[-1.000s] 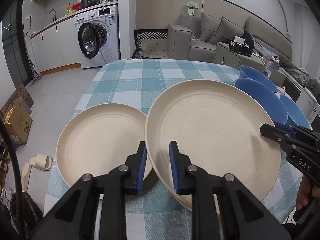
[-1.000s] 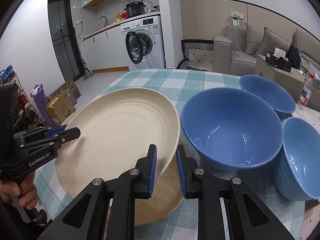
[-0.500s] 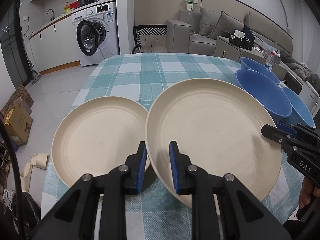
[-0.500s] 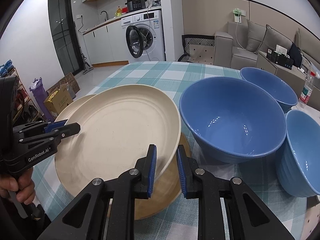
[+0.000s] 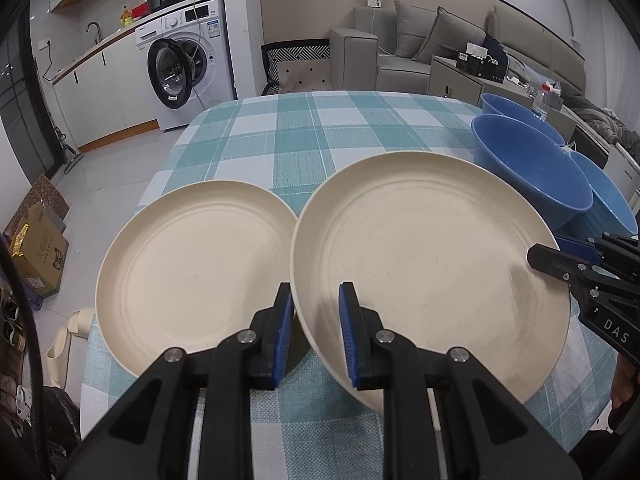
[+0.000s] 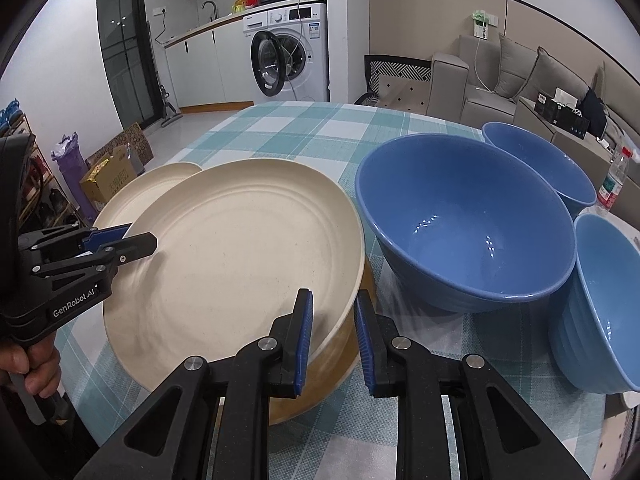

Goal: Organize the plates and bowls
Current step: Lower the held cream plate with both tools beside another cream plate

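Plates, cream: three. Your left hand-held gripper (image 5: 316, 332) and your right hand-held gripper (image 6: 332, 338) each clamp, nearly shut, on opposite edges of the held plate (image 5: 432, 276), which hangs tilted above the checked surface (image 5: 320, 128).

- Left view only: the second plate (image 5: 192, 276) shown whole, lying flat on the surface just left of the held one, their rims overlapping in the picture.
- Right view only: a third plate (image 6: 340, 364), browner, under the held plate's near edge; you cannot tell whether the two touch. The second plate shows here only as a sliver.

Bowls, blue: three, on the surface to the right of the plates. The right view shows them plainly: big bowl (image 6: 468, 220), far bowl (image 6: 536, 160), near bowl (image 6: 600, 312). In the left view they are crowded and partly cut off.

Writing: "GenRobot.AI" on your left hand-held gripper's body, read in the right view; "DAS" on your right one's body, read in the left view.
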A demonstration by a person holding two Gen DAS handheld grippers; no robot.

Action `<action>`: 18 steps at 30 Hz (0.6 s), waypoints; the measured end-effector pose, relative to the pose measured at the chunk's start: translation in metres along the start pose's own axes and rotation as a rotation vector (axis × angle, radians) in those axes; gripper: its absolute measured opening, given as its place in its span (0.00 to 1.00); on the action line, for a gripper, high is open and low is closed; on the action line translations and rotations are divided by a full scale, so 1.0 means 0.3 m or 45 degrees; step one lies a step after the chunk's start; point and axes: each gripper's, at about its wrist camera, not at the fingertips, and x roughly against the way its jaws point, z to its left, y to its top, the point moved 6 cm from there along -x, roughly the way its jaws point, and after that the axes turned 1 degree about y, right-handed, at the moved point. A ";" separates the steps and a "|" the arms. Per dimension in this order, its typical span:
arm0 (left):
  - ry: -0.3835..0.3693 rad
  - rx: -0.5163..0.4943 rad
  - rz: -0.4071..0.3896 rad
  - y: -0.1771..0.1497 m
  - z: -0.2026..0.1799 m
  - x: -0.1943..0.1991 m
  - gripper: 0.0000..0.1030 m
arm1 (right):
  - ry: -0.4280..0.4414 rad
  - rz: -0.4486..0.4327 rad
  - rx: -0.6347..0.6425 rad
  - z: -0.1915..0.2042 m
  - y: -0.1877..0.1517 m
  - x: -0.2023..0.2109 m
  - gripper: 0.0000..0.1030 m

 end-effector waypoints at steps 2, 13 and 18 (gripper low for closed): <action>0.015 -0.012 0.010 -0.008 -0.006 -0.007 0.20 | -0.003 0.014 0.009 0.000 -0.005 -0.006 0.21; 0.021 -0.043 0.035 -0.028 -0.022 -0.026 0.20 | -0.044 0.043 0.037 -0.005 -0.022 -0.018 0.22; 0.025 -0.060 0.046 -0.035 -0.030 -0.032 0.20 | -0.062 0.054 0.063 0.008 -0.029 -0.024 0.29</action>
